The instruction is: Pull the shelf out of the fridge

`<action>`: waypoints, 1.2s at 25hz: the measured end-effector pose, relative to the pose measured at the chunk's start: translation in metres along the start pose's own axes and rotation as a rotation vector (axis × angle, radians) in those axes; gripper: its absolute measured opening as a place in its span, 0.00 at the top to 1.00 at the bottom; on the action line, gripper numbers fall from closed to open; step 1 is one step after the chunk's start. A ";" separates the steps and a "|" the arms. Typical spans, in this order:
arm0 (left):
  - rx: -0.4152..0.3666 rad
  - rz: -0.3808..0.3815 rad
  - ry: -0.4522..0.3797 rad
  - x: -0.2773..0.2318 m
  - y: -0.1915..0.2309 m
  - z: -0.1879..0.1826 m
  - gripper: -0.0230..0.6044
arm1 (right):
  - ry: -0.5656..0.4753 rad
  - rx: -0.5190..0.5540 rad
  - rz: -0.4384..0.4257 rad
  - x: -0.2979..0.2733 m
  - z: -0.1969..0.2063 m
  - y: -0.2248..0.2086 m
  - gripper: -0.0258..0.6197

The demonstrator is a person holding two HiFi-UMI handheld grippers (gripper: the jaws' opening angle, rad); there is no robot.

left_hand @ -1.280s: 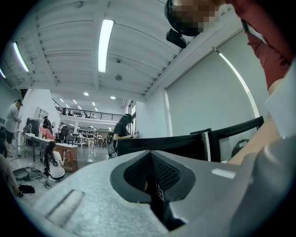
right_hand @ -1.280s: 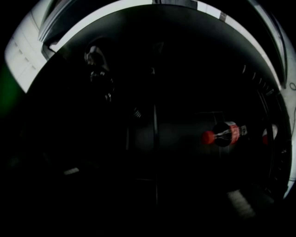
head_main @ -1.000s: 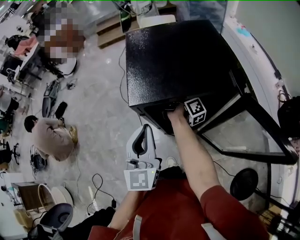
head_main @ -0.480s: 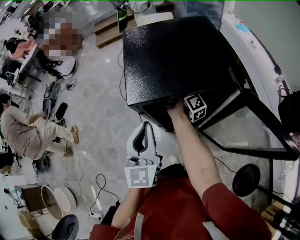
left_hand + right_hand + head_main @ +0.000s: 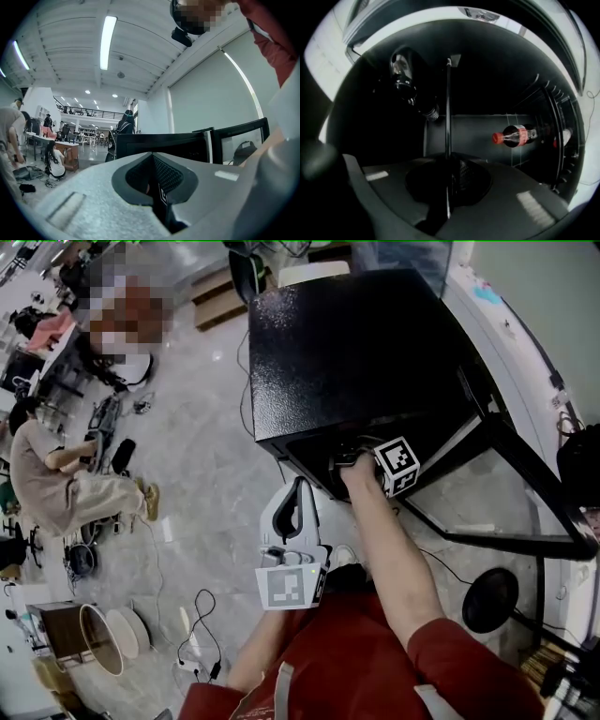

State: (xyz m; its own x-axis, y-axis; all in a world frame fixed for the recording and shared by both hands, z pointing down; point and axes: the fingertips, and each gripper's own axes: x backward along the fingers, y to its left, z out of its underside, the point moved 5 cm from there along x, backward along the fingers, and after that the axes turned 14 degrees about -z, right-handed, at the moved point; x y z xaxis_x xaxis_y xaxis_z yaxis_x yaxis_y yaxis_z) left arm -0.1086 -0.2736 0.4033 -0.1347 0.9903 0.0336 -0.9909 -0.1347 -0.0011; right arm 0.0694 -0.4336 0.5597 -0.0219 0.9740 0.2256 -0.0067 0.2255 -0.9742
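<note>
1. Left gripper [image 5: 296,493]: held in front of the person's red-sleeved torso, clear of the fridge [image 5: 356,352]. Jaws pressed together, nothing between them.
2. Right gripper [image 5: 449,161]: at the end of the outstretched arm, reaching into the fridge's open front, marker cube just outside. Jaws clamped narrow on the thin front edge of the shelf [image 5: 448,93].
3. Shelf: inside the dark fridge cavity. It is seen edge-on in the right gripper view, as a slim bright line running away from the jaws.
4. Bottle [image 5: 518,136]: dark drink, red cap, deeper inside on one side of the shelf, cap pointing toward it.
5. Door [image 5: 487,502]: glass-paned, swung open on the right.
6. Floor [image 5: 197,474]: pale marble. A person [image 5: 56,474] sits well to the left.
</note>
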 end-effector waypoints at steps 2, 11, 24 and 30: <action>0.001 -0.002 -0.004 0.002 -0.002 -0.001 0.97 | 0.009 -0.002 0.008 0.007 -0.001 0.001 0.95; -0.010 -0.027 0.018 0.013 -0.003 0.001 0.97 | 0.036 0.006 0.001 0.039 -0.003 0.009 0.95; -0.012 -0.099 0.023 0.032 -0.007 0.004 0.97 | 0.101 -0.020 -0.007 0.091 -0.009 0.023 0.95; -0.021 -0.141 0.037 0.052 -0.017 0.006 0.97 | 0.139 -0.045 -0.020 0.092 -0.013 0.032 0.95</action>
State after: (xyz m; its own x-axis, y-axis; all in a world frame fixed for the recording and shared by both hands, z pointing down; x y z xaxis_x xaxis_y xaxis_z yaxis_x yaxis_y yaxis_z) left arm -0.0988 -0.2204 0.4110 0.0062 1.0000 -0.0018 -0.9998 0.0062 -0.0199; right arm 0.0801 -0.3368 0.5488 0.1160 0.9625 0.2454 0.0393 0.2424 -0.9694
